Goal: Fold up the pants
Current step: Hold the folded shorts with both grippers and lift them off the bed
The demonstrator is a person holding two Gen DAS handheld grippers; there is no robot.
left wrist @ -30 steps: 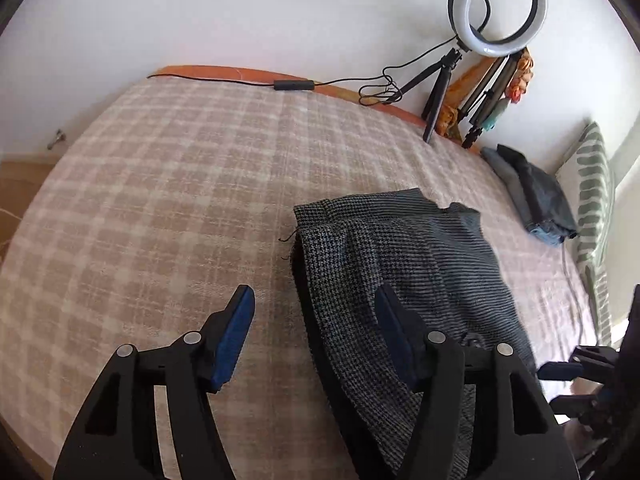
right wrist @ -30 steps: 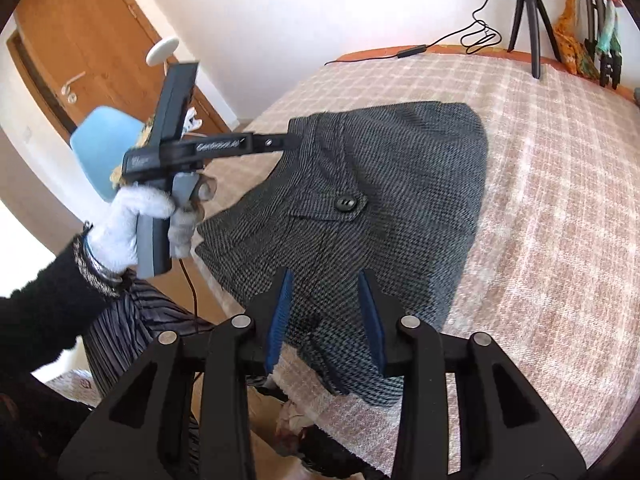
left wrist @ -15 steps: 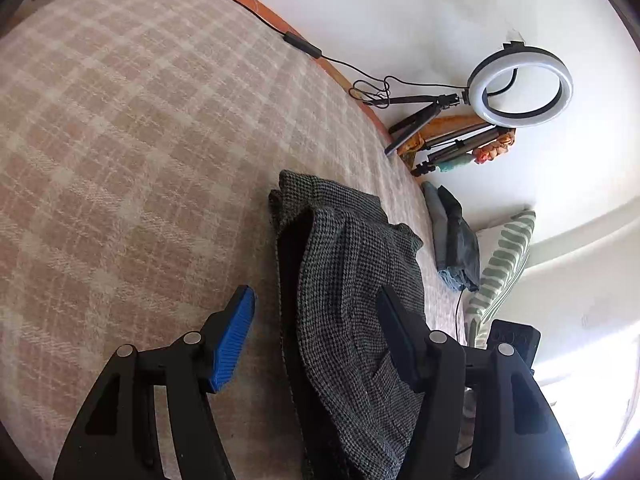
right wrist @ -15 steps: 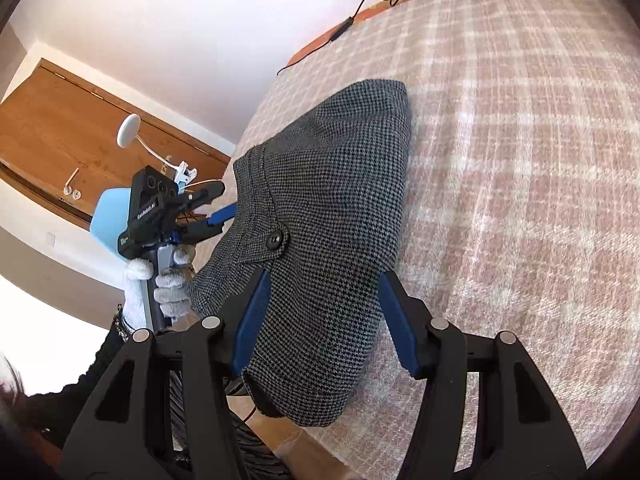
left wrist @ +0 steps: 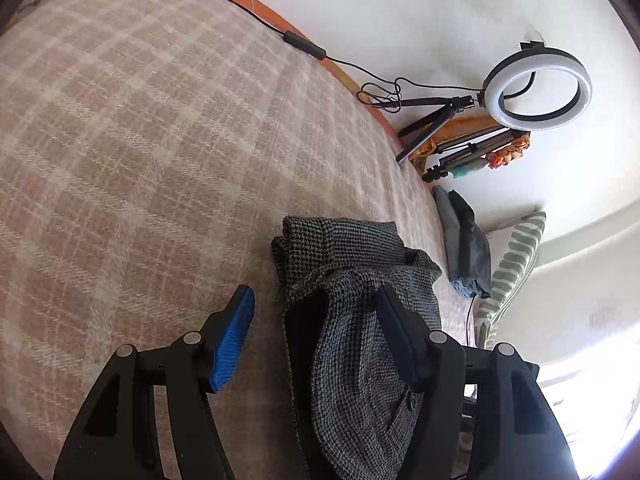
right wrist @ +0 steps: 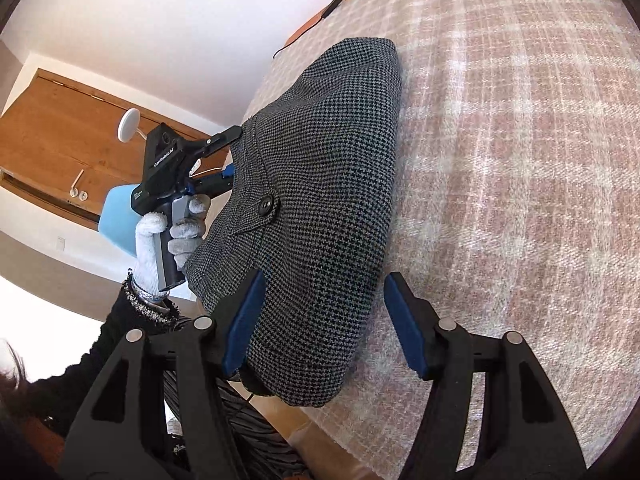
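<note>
Pants [right wrist: 320, 184], already doubled into a thick bundle, lie at the bed's [right wrist: 520, 160] near edge, part hanging over it, likely so both tools can reach the sides. Left gripper [left wrist: 316, 344] and right gripper [right wrist: 324, 320] each straddle a side of the cloth with fingers spread, grasping nothing, probably poised to pinch for another fold. Legs and hems are buried in the layers. Whether any pad touches cloth, I cannot tell.

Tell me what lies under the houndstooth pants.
The pants lie on the plaid blanket, their near edge overhanging the bed. The open right gripper straddles that edge. Anything beneath the fabric is hidden.
</note>
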